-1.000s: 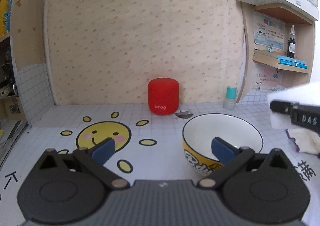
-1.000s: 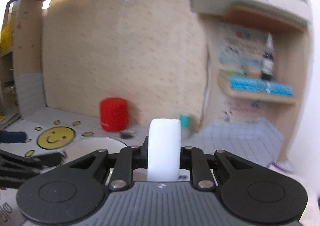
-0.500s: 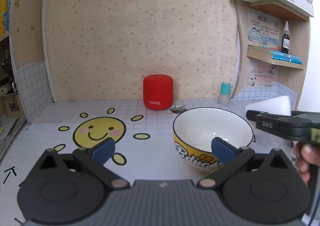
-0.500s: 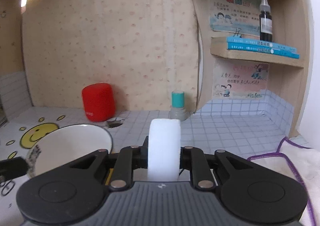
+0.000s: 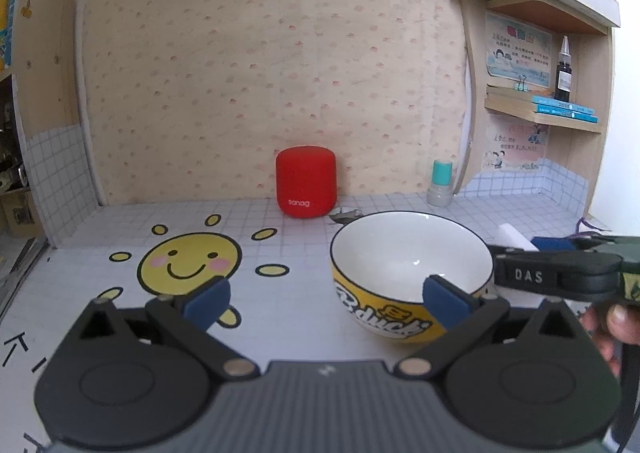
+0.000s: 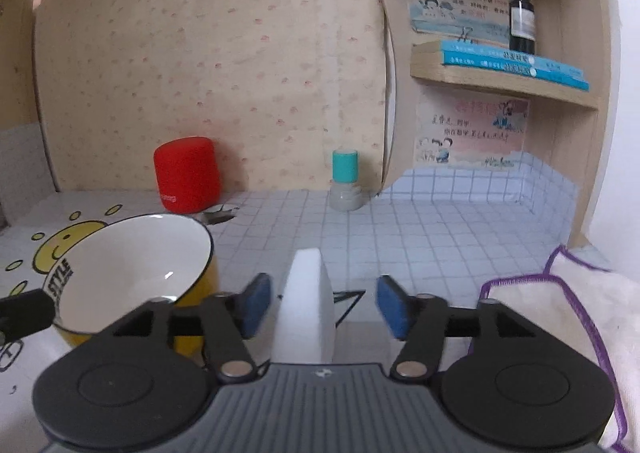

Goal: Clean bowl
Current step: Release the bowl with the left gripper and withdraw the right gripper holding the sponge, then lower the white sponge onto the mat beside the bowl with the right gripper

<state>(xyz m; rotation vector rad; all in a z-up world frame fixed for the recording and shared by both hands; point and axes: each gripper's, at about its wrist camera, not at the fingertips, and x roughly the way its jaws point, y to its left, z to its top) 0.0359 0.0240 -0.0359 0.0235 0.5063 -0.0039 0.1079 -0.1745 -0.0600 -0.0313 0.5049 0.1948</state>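
A yellow bowl [image 5: 412,265] with a white inside stands upright on the tiled mat, just ahead of my left gripper [image 5: 326,299]. That gripper is open and holds nothing; its right pad [image 5: 444,301] is in front of the bowl's near wall. To the right of the bowl [image 6: 132,257], my right gripper [image 6: 324,305] has its jaws opening. A white sponge block [image 6: 306,305] stands on edge between the pads, which are apart from it on both sides. In the left wrist view the sponge [image 5: 510,237] shows behind the right gripper's black finger.
A red speaker [image 5: 306,183] and a teal-capped bottle [image 5: 441,183] stand at the back wall. A white cloth with purple edging [image 6: 560,313] lies at the right. A wall shelf [image 6: 500,81] with books and a dark bottle hangs above. A person's fingers [image 5: 612,317] hold the right gripper.
The right gripper's jaws have parted from the white sponge, which now stands free between them. That gripper has sunk lower beside the bowl. The left gripper stays open.
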